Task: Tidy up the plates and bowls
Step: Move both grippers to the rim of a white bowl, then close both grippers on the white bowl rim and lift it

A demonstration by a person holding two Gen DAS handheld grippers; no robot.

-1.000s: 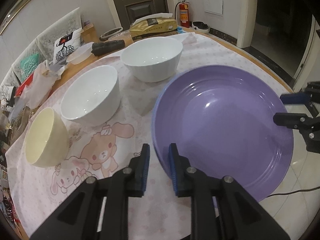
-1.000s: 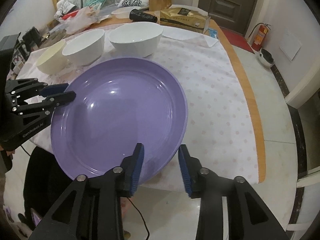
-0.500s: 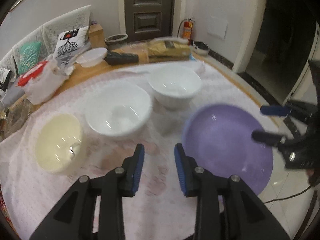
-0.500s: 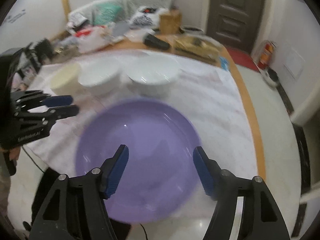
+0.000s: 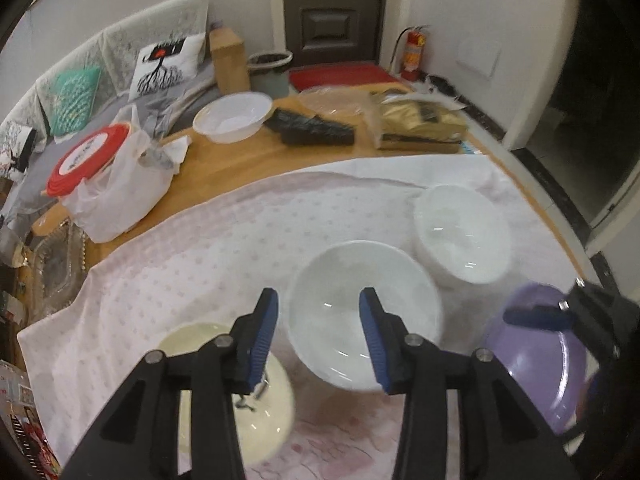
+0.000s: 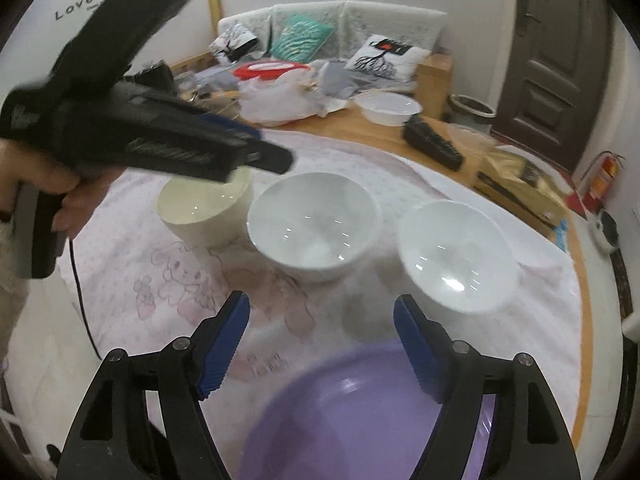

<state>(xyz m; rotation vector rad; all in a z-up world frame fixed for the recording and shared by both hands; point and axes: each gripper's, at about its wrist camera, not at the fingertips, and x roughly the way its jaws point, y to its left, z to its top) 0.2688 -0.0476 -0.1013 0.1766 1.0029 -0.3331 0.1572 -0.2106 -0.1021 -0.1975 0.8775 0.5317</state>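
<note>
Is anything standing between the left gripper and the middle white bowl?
Nothing visible. The left gripper, whose jaws have just been opening with nothing between them, hangs above the cloth with the middle white bowl straight ahead. The cream bowl is off to its left, the other white bowl to the right.

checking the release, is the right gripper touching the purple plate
Apart. The right wrist view shows the right gripper with jaws spread wide, having just been opening, nothing between them, and the purple plate lying on the cloth below.
</note>
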